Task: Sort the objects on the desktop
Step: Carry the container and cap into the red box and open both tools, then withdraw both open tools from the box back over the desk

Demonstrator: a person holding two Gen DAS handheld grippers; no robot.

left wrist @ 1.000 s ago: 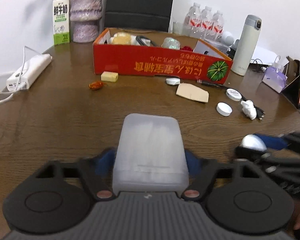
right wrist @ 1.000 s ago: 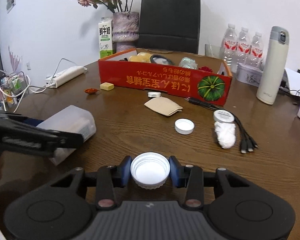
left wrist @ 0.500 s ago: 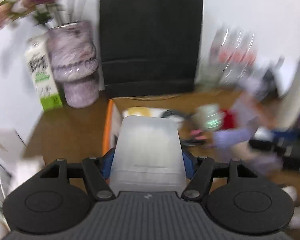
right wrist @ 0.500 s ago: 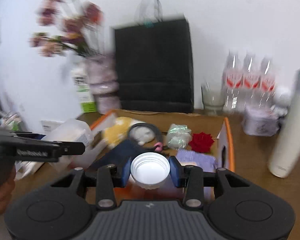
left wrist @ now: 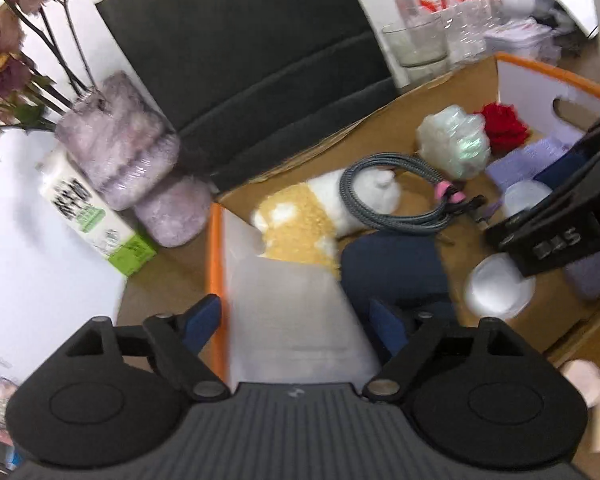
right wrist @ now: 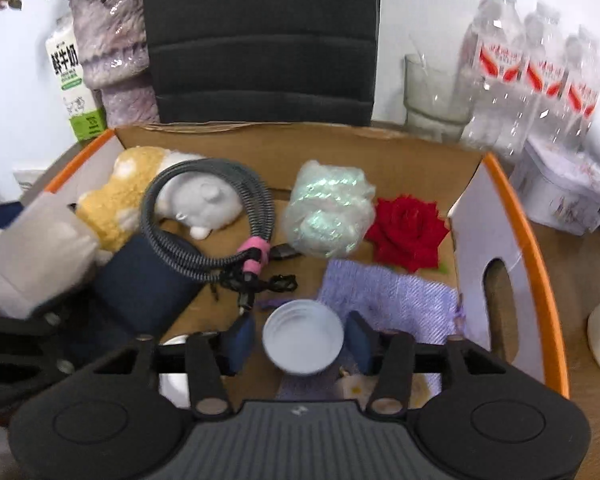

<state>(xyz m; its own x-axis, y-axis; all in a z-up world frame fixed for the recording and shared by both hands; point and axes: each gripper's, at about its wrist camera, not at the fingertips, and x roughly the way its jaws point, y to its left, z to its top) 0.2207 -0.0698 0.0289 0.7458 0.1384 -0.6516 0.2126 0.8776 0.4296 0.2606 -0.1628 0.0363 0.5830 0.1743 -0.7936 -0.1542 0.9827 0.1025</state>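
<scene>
While both grippers hang over the orange-rimmed box [right wrist: 540, 264], jaws are opening: left gripper [left wrist: 296, 316] has the translucent container [left wrist: 296, 320] between its pads, gaps both sides; right gripper [right wrist: 302, 340] likewise with the white cap [right wrist: 303, 340]. Box floor crowded: plush toy [right wrist: 140, 196], coiled cable [right wrist: 204, 216], red rose [right wrist: 408, 232], purple cloth [right wrist: 392, 296]. Bare cardboard shows mostly along the far wall.
</scene>
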